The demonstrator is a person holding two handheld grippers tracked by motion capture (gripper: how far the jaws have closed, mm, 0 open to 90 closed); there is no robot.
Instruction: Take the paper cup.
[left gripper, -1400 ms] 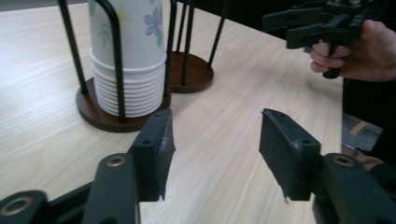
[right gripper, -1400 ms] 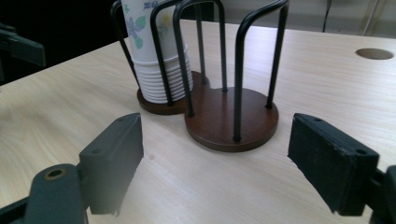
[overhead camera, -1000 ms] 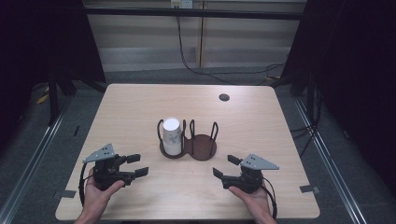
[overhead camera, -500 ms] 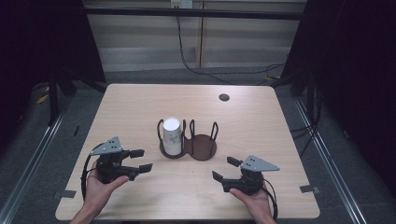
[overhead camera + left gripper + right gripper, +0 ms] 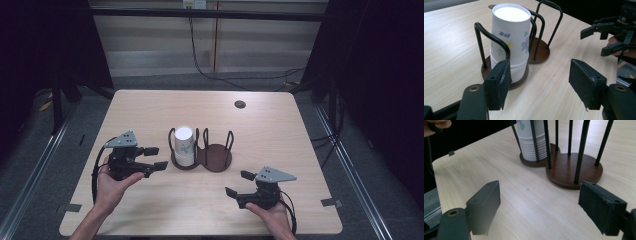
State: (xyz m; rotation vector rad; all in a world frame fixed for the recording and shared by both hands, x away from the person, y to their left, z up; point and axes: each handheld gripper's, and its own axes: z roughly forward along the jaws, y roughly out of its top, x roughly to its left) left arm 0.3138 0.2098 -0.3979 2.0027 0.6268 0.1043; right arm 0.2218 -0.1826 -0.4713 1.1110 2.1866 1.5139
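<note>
Left gripper (image 5: 154,157) is now nearer the cup stack (image 5: 183,145) (jaws narrowing, gape empty). Right gripper (image 5: 238,184) widens, empty. Stack sits in 2-ring holder (image 5: 217,159); wire hoops flank it.

A stack of white paper cups with a flower print (image 5: 510,42) stands upside down and upright in the left bay of a two-ring dark wooden holder with black wire loops (image 5: 218,158) — mid-table.

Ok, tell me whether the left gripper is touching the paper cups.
Apart. The high view shows bare table between the left gripper and the paper cups.
</note>
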